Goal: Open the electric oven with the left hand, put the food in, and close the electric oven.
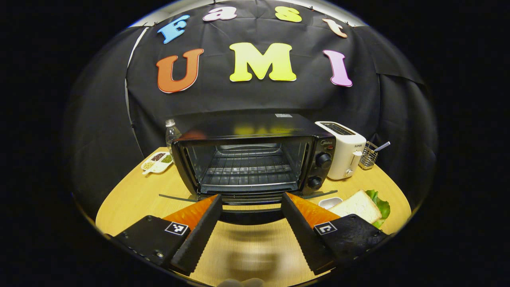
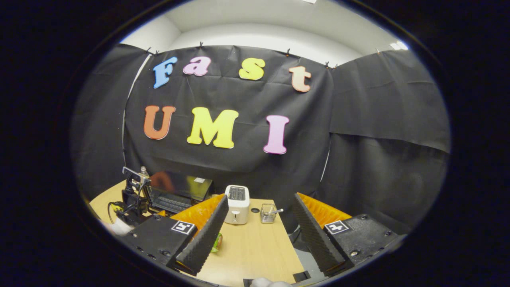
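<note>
The black electric oven [image 1: 255, 159] stands in the middle of the table with its glass door [image 1: 179, 197] folded down flat, and the wire rack inside is bare. In the left gripper view my left gripper [image 1: 251, 196] is open, a finger on either side of the door's dark handle [image 1: 251, 216] without pressing it. A slice of bread on lettuce [image 1: 356, 205] lies on the table to the oven's right. My right gripper [image 2: 259, 199] is open and holds nothing, raised above the table's right part. In the right gripper view the oven [image 2: 175, 191] is at the left, the left gripper [image 2: 131, 199] in front of it.
A white toaster [image 1: 344, 153] and a wire holder [image 1: 368, 155] stand right of the oven. A small white dish [image 1: 330, 202] sits by the bread. A bottle [image 1: 171, 133] and a divided seasoning tray [image 1: 157, 161] are at the oven's left. The table edge [image 2: 295, 255] runs under my right gripper.
</note>
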Tool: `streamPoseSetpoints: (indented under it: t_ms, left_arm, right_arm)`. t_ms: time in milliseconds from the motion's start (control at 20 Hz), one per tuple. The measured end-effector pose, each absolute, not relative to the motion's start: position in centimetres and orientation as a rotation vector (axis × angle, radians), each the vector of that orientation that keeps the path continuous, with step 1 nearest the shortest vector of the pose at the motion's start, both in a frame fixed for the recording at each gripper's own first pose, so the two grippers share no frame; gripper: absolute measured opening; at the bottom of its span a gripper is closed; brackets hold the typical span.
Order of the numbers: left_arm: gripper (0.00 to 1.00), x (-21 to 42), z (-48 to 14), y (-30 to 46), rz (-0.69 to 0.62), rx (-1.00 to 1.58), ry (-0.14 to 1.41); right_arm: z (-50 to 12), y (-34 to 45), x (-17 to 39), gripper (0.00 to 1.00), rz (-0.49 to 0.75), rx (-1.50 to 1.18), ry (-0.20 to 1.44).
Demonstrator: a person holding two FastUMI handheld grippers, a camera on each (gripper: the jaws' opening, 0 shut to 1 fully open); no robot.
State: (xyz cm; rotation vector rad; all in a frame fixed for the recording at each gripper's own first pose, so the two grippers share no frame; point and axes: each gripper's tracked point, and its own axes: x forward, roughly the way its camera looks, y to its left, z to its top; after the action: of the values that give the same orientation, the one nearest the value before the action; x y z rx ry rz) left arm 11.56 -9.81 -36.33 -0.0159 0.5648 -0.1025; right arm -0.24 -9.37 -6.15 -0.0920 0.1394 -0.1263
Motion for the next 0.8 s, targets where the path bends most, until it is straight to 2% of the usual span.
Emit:
streamPoseSetpoints:
  t_ms: [350,400,450,700,750,800]
  left_arm:
    - [0.99,8.0,-40.4,-10.0,-0.104,-0.023,0.666]
    - [0.98,7.4,-41.2,-10.1,-0.104,-0.028,0.693]
    - [0.98,6.7,-41.9,-10.1,-0.103,-0.034,0.718]
    - [0.96,5.3,-46.8,-10.2,-0.094,-0.066,0.867]
    - [1.00,5.1,-46.8,-10.0,-0.090,-0.076,0.868]
    - [0.98,5.3,-46.6,-10.0,-0.089,-0.075,0.849]
  right_arm:
    - [-7.4,-9.1,-0.4,1.00,-0.123,-0.097,0.164]
    - [-7.7,-9.1,-0.3,0.95,-0.121,-0.095,0.171]
    - [-7.9,-8.9,-0.3,1.00,-0.118,-0.093,0.177]
    - [-8.9,-8.3,0.0,1.00,-0.107,-0.099,0.203]
    - [-9.0,-8.3,0.1,0.96,-0.104,-0.102,0.204]
    - [-9.0,-8.4,0.1,0.95,-0.104,-0.105,0.205]
